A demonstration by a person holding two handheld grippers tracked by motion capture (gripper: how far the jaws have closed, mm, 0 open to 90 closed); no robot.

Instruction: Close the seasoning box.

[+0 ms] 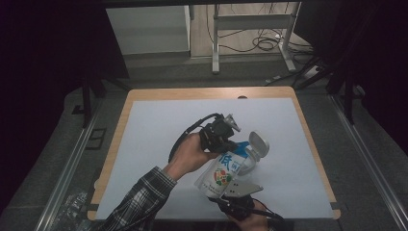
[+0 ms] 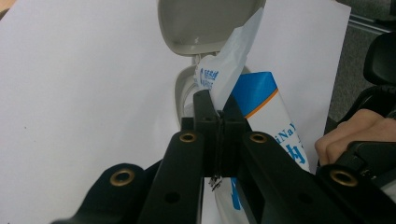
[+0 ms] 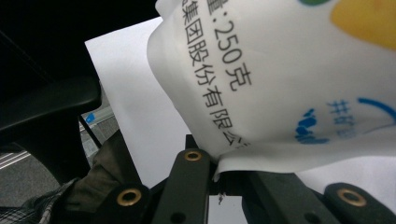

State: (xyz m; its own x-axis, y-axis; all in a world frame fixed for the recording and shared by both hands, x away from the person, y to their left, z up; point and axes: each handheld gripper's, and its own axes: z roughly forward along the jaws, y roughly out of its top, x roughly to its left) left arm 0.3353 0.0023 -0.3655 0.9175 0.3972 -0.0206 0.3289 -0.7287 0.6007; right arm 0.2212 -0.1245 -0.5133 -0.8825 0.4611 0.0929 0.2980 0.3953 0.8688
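Note:
A white pouch [image 1: 224, 171] with blue print and a round colourful emblem hangs tilted over the white sheet, held between both grippers. My left gripper [image 1: 234, 143] is shut on the pouch's upper corner, a white flap [image 2: 233, 70] pinched between the black fingertips [image 2: 218, 114]. Just beyond that corner stands a pale grey container [image 1: 255, 153] with its flip lid [image 2: 205, 23] raised; the flap lies against its opening. My right gripper [image 1: 231, 191] is shut on the pouch's bottom seam [image 3: 243, 161], with the printed pouch [image 3: 280, 70] bulging above its jaws [image 3: 215, 170].
A white sheet [image 1: 159, 139] covers the wooden table [image 1: 120, 120]. The plaid sleeve [image 1: 139, 202] comes in from the bottom left. The right hand [image 2: 348, 133] shows at the edge of the left gripper view. Behind the table, metal legs [image 1: 215, 43] and cables [image 1: 264, 43] lie on the floor.

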